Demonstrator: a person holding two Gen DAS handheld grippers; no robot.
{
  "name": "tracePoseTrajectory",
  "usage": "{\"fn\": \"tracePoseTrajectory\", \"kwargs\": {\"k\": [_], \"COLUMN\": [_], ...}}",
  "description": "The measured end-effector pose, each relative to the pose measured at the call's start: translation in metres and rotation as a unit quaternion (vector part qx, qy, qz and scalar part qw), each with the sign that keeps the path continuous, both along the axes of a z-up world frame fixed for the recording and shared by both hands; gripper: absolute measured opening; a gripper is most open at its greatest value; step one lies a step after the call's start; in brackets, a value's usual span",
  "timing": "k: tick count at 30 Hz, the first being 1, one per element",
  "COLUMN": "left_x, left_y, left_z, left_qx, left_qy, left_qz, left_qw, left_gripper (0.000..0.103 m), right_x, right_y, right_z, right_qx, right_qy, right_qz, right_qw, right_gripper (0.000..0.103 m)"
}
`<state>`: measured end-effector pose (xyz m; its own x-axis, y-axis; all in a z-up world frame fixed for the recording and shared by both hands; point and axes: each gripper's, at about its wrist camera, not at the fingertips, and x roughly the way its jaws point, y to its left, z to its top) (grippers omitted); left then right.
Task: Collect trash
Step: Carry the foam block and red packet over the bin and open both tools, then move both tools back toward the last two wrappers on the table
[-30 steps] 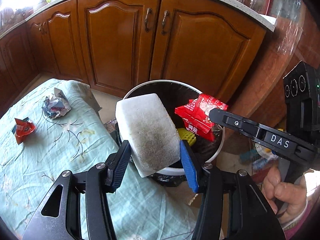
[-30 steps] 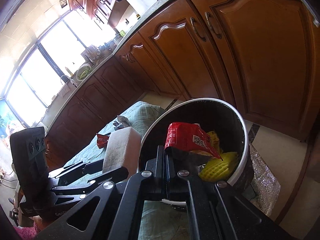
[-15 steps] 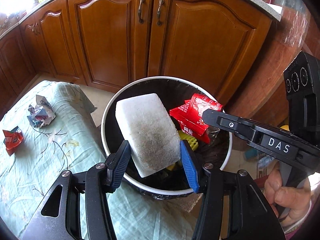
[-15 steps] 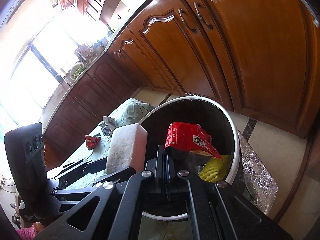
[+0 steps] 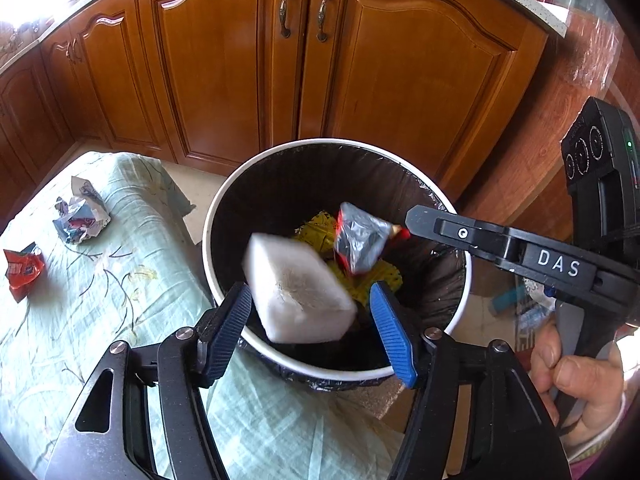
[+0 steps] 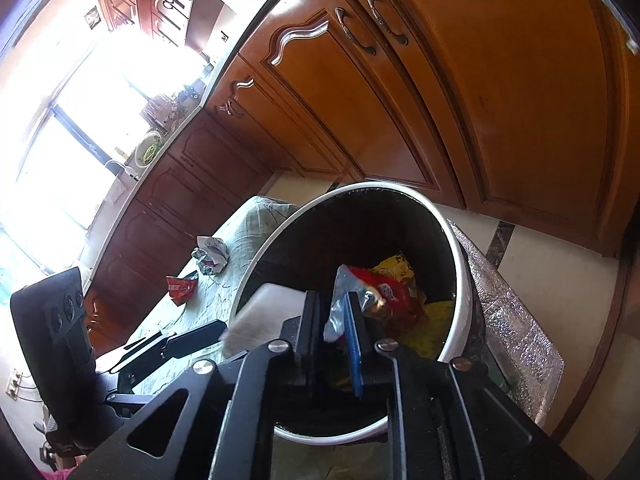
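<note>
A white-rimmed bin with a black liner stands below both grippers. My left gripper hangs over its near rim with its jaws opening. A white sponge block, blurred and tilted, drops between the blue pads with a gap on each side. My right gripper reaches over the bin from the right, its jaws also opening. A red and silver wrapper hangs loose at its tips. In the left wrist view that wrapper falls just off the right gripper.
Yellow and red packets lie in the bin. On the pale green cloth to the left lie a crumpled paper and a small red wrapper. Wooden cabinet doors rise behind. A hand holds the right gripper.
Both grippers have opened over the bin. The sponge has slipped out of the left pads and tips downward. The red wrapper has come free of the right gripper's tips.
</note>
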<state>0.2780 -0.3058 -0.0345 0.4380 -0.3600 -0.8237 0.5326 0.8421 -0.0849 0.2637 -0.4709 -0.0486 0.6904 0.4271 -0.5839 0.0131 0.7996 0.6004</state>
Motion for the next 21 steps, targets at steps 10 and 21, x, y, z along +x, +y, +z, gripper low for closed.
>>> {"fn": "tracePoseTrajectory", "kwargs": {"k": [10, 21], "left_x": [-0.014, -0.022], "left_y": [0.029, 0.109], "left_z": [0.007, 0.012], "left_qx": [-0.023, -0.044], "left_qy": [-0.006, -0.018], "left_qz": [0.022, 0.1], "left_qw": [0.9995, 0.9939], "left_gripper": [0.072, 0.074], "right_x": [-0.014, -0.01], "right_y": [0.001, 0.055], "right_z": [0.007, 0.035], "right_qx": [0.016, -0.018], "right_qy": [-0.018, -0.062], "right_qz": [-0.015, 0.022], "right_qw": [1.0, 0.998], "right_gripper": [0.047, 0.066]}}
